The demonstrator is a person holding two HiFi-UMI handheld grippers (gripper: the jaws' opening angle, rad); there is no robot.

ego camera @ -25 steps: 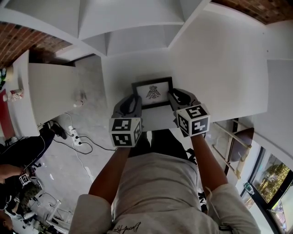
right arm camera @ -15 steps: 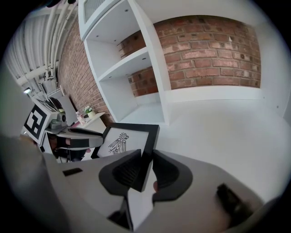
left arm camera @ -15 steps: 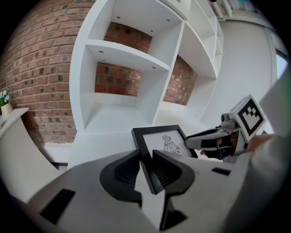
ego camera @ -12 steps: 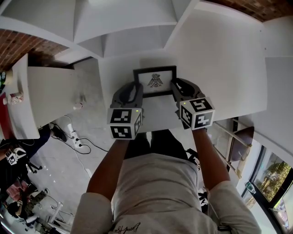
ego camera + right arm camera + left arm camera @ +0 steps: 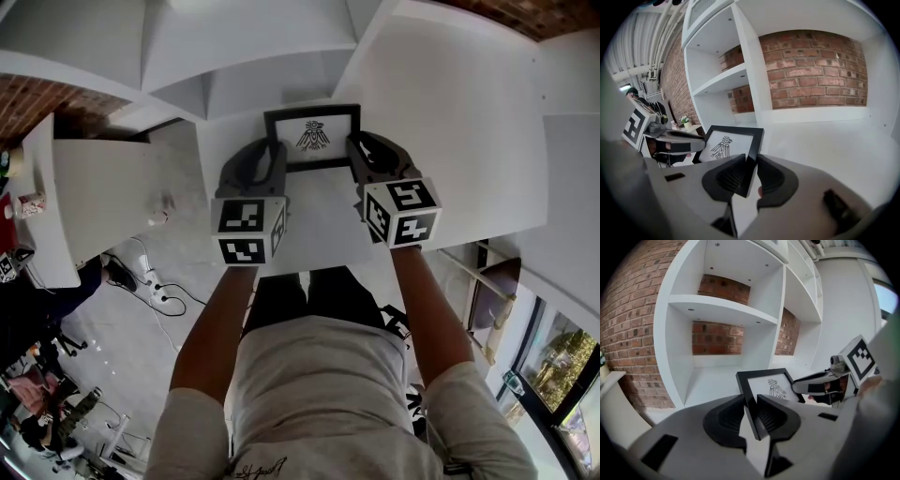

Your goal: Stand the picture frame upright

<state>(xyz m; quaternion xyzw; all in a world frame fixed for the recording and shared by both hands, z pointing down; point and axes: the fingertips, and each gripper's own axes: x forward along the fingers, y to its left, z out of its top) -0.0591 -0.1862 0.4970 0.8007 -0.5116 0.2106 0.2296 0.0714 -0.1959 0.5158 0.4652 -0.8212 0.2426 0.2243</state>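
Both forearms [image 5: 220, 319] extend forward, side by side; left tongs [image 5: 751, 401], jaws just tightening, and right tongs [image 5: 751, 161] clamp the picture frame [image 5: 312, 137] by its sides.

Hidden parts of the frame [image 5: 312, 138]
In the head view the left gripper [image 5: 266, 157] and right gripper [image 5: 362, 150] covered its lower corners. In each gripper view its bottom edge lay behind that gripper's own body, so whether it touched the shelf [image 5: 319, 220] could not be told.
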